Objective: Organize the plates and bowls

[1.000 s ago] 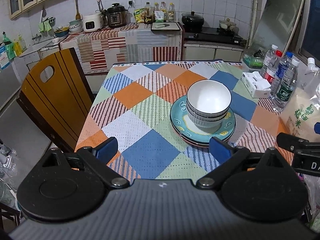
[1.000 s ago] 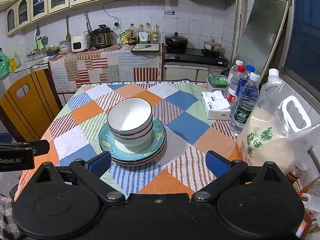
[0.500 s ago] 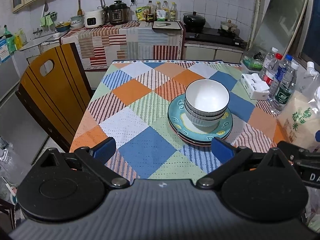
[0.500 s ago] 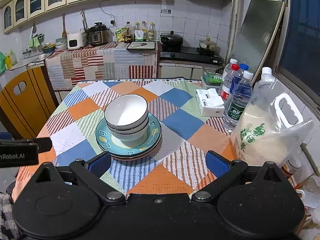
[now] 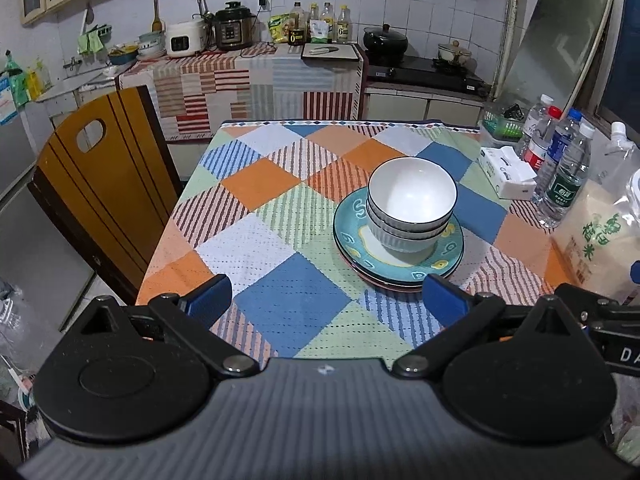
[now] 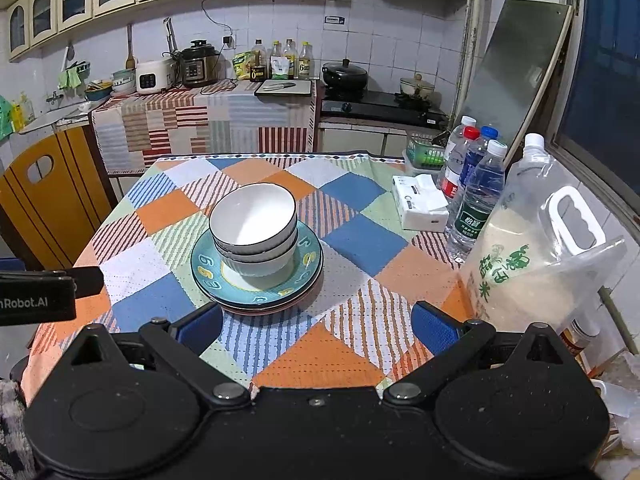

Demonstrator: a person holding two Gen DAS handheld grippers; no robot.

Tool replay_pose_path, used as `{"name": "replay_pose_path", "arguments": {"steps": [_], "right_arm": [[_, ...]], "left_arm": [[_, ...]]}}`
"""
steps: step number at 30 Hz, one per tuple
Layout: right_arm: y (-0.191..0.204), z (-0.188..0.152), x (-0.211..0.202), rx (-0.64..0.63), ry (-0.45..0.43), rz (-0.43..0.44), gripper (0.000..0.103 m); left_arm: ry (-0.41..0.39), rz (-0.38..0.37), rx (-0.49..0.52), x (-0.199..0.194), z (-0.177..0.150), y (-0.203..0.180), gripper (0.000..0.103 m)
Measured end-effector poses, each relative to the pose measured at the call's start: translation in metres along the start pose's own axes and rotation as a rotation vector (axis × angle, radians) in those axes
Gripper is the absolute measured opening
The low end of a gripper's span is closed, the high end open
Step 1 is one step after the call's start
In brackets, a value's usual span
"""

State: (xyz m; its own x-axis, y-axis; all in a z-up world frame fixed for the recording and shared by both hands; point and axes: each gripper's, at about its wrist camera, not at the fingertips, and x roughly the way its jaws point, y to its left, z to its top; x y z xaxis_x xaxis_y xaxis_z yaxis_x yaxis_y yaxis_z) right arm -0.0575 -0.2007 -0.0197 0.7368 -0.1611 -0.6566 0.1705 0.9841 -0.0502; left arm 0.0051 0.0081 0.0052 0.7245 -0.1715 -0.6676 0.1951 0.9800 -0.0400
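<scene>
1. Currently the desk [image 5: 280,304], covered by a patchwork cloth of orange, blue, green and striped squares, fills the middle of both views; its far edge faces a cloth-draped kitchen counter [image 6: 208,120].
2. Wooden chair [image 5: 100,184] stands at the desk's left side, back upright, seen in both views.
3. Bag of rice [image 6: 532,256], clear with a handle and green print, sits at the desk's right edge, near the right tool.
4. Left tool [image 5: 326,300]: blue pads [image 5: 208,300] spread wide apart, nothing between them. It hangs over the near edge of the desk; its right pad sits just in front of the plate stack in the picture, and contact cannot be told.
5. Right tool [image 6: 318,326]: blue pads [image 6: 434,326] likewise wide apart and empty, over the near edge of the desk, the stack just ahead of its left pad.
6. Plates [image 5: 352,248]: a stack near the desk's centre, teal plate with yellow and white marks on top, a pinkish rim showing below it. In the right wrist view the stack [image 6: 206,268] lies left of centre.
7. Bowls [image 5: 412,196]: white, dark-rimmed, ribbed outside, nested and standing upright on the top plate; top bowl empty. Same stack in the right wrist view [image 6: 254,216].
8. Water bottles [image 6: 474,196]: a cluster standing at the right edge, beyond the rice bag.
9. Tissue pack [image 6: 422,206]: white, lying just left of the bottles, well apart from the plates.
</scene>
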Motion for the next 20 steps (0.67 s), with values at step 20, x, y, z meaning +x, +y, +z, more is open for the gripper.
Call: {"name": "replay_pose_path", "arguments": {"steps": [20], "right_arm": [[-0.0011, -0.0035, 0.0072, 0.008, 0.025, -0.014, 0.102]], "left_arm": [[-0.004, 0.021, -0.018, 0.0024, -0.0021, 0.0018, 0.103]]}}
